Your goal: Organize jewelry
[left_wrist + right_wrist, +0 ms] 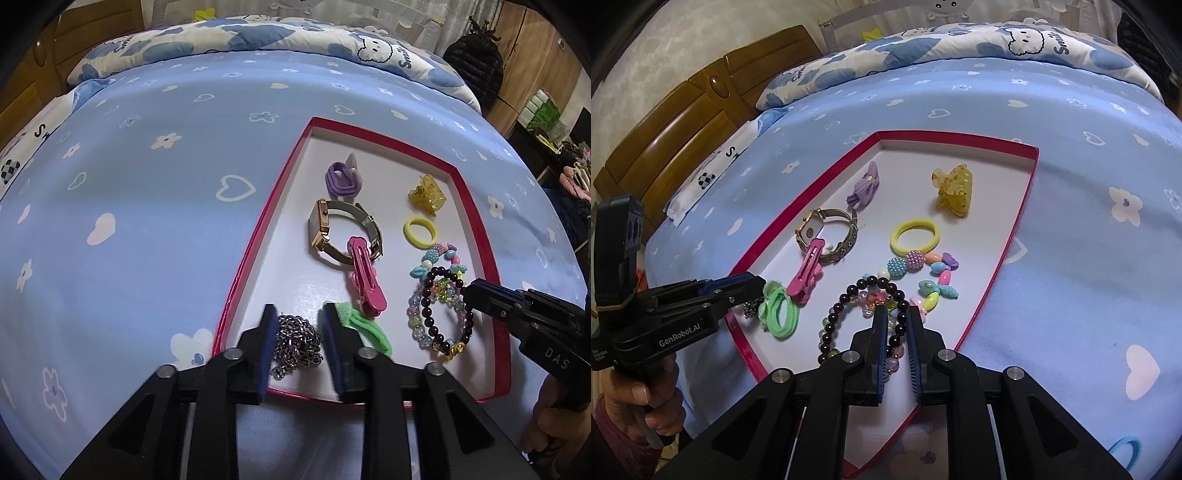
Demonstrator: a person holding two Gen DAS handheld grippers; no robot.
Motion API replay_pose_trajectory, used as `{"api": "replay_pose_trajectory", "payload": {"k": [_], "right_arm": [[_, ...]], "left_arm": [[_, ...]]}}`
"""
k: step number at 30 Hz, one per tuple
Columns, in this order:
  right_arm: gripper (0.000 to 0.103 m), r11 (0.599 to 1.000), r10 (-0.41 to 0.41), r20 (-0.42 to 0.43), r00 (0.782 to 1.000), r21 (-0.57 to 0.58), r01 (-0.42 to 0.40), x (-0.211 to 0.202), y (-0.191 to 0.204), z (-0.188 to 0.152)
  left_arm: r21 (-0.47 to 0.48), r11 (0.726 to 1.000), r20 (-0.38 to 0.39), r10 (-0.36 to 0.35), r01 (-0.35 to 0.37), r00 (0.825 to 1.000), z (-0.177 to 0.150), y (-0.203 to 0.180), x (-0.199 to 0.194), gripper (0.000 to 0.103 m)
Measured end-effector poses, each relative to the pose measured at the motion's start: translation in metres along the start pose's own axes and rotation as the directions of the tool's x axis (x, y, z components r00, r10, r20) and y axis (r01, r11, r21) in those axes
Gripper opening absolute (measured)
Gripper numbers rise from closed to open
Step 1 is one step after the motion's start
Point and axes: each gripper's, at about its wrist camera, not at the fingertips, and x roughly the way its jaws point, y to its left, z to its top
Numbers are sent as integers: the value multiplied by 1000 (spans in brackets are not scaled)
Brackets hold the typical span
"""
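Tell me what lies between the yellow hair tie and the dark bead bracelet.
The pastel bead bracelet lies between yellow hair tie and dark bead bracelet; both views show it.

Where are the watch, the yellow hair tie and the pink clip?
watch (320, 225): left wrist view, on its gold case.
yellow hair tie (896, 236): right wrist view, on its left band.
pink clip (365, 280): left wrist view, on its body.

Jewelry lying in the red-rimmed box (476, 206)
Silver chain (297, 345) heaped at the near corner; dark bead bracelet (849, 295) overlaps pastel beads (gold watch (325, 229) on edge).
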Motion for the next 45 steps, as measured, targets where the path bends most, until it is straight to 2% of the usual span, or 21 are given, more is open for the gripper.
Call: {"api": "replay_pose_trajectory", "payload": {"k": [2, 5, 7, 14, 28, 33, 36, 38, 42, 45], "right_arm": [[26, 1000, 8, 12, 1000, 1, -8, -3, 1, 0], [29, 1000, 10, 31, 999, -1, -10, -9, 1, 0], [30, 1000, 11, 45, 999, 1, -11, -14, 1, 0], [47, 1000, 17, 112, 994, 5, -18, -37, 0, 0], [53, 999, 23, 168, 986, 40, -30, -60, -1, -22], [63, 999, 12, 191, 982, 42, -20, -74, -1, -37], [73, 999, 3, 222, 975, 32, -10, -86, 2, -46], [85, 1000, -10, 251, 968, 19, 5, -96, 4, -53], [93, 999, -31, 289, 957, -11, 36, -112, 11, -60], [95, 997, -45, 317, 947, -40, 61, -125, 17, -66]], "left_arm": [[0, 1000, 8, 3, -3, 1000, -1, 0, -3, 36], [2, 1000, 15, 1, -1, 1000, -1, -2, -7, 38], [1, 1000, 22, -2, 2, 1000, -1, -2, -11, 43], [-8, 1000, 75, -6, 7, 997, -9, -5, -37, 56], [-46, 998, 139, -24, 31, 990, -37, -3, -75, 68], [-57, 998, 160, -6, 15, 987, -55, -3, -89, 82], [-68, 997, 177, -8, 20, 984, -66, -3, -98, 86], [-79, 997, 198, -1, 16, 980, -75, -2, -106, 87], [-71, 997, 243, 53, -37, 969, -86, -7, -122, 91], [-60, 994, 297, 107, -94, 949, -94, -15, -141, 95]]}}
